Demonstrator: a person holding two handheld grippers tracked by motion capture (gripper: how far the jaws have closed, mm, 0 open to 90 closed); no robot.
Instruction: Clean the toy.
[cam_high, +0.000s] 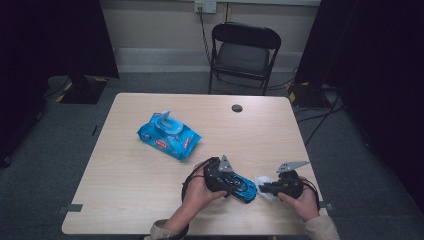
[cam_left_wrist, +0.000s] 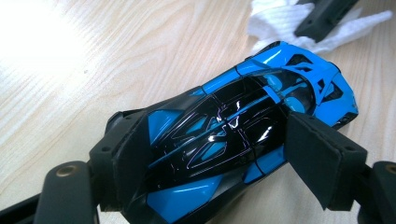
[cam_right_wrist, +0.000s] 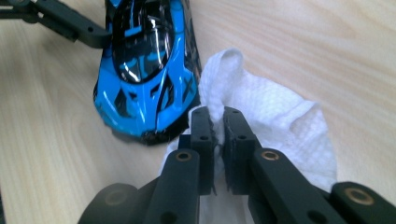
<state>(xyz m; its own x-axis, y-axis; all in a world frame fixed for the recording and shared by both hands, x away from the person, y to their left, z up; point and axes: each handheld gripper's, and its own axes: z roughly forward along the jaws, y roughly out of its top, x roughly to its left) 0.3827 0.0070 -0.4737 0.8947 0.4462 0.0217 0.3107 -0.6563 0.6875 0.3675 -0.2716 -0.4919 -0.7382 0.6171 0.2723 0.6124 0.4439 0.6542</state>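
Note:
A blue and black toy car (cam_high: 239, 184) rests on the table near the front edge, and my left gripper (cam_high: 223, 181) is shut on it across its body. Up close, the car (cam_left_wrist: 233, 130) sits between the two black pads (cam_left_wrist: 317, 158). My right gripper (cam_high: 266, 189) is shut on a white wipe (cam_high: 262, 182) just right of the car. In the right gripper view the wipe (cam_right_wrist: 271, 112) is pinched between the closed fingertips, right beside the car's nose (cam_right_wrist: 140, 93). The wipe (cam_left_wrist: 280, 18) and the other gripper's tip also appear beyond the car.
A blue pack of wet wipes (cam_high: 169, 135) with its lid flipped up lies at the table's middle left. A round cable hole (cam_high: 237, 108) sits near the far edge. A black folding chair (cam_high: 244, 52) stands behind the wooden table (cam_high: 125, 180).

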